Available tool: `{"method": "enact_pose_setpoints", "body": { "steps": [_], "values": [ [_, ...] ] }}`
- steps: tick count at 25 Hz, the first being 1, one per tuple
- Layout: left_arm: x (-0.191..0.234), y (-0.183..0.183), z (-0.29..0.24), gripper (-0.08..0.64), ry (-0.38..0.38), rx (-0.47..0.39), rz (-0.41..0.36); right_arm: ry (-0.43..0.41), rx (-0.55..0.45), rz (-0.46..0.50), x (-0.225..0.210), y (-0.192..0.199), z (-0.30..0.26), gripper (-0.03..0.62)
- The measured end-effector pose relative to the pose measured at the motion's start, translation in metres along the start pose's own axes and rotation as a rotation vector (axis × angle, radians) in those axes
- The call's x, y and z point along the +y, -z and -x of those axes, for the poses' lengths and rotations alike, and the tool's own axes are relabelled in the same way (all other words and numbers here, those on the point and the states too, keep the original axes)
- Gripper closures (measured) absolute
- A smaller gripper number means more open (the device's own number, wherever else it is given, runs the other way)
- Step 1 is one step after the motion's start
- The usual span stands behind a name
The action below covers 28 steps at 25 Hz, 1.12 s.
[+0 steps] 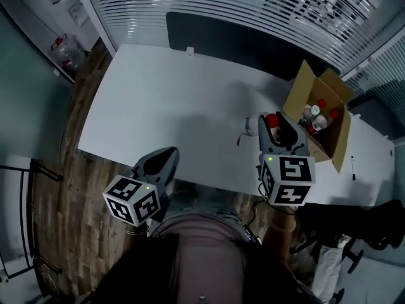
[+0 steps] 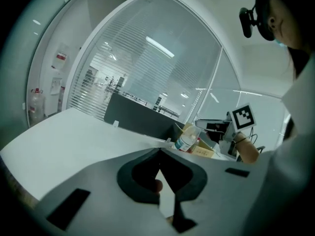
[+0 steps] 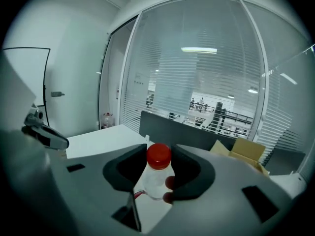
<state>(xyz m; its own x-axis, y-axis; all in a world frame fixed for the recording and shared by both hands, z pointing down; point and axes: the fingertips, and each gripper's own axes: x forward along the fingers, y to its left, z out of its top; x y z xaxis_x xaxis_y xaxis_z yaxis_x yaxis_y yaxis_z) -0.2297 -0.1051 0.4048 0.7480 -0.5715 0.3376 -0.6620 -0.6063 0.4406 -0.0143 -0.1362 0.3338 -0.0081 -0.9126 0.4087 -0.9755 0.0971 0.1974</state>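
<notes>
We read the right tool [image 1: 277, 128] as clamped on a clear bottle [image 3: 155, 177] with a red cap, its pads against both sides of the bottle. The bottle is over the white bench [image 1: 164, 100], just beside an open cardboard box [image 1: 299, 92] that holds more bottles. The left tool [image 2: 160, 152] has its jaws together with nothing between them. We see it at the bench's near edge.

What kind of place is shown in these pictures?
Probably an office or meeting room: a long white table, glass walls covered with slatted blinds, and a dark desk divider along the table's far edge.
</notes>
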Motion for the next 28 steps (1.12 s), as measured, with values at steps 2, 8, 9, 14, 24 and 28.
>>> {"method": "enact_pose_setpoints", "body": {
  "steps": [2,8,9,14,24,28],
  "values": [
    [0.005,-0.002,0.004,0.554,-0.03,-0.018,0.014,-0.047,-0.017,0.008,0.012,-0.002,-0.012,0.423],
    [0.022,-0.002,0.017,0.554,-0.123,-0.062,0.049,-0.175,-0.02,0.054,0.047,-0.005,-0.047,0.423],
    [0.025,-0.003,0.02,0.554,-0.137,-0.069,0.054,-0.194,-0.014,0.066,0.053,-0.005,-0.052,0.423],
    [0.039,-0.006,0.034,0.554,-0.205,-0.096,0.077,-0.278,0.007,0.121,0.082,-0.005,-0.074,0.423],
    [0.059,-0.004,0.072,0.554,-0.365,-0.146,0.123,-0.458,0.003,0.167,0.149,-0.008,-0.111,0.423],
    [0.065,-0.001,0.086,0.554,-0.416,-0.16,0.135,-0.512,0.007,0.172,0.171,-0.006,-0.12,0.423]
  ]
}}
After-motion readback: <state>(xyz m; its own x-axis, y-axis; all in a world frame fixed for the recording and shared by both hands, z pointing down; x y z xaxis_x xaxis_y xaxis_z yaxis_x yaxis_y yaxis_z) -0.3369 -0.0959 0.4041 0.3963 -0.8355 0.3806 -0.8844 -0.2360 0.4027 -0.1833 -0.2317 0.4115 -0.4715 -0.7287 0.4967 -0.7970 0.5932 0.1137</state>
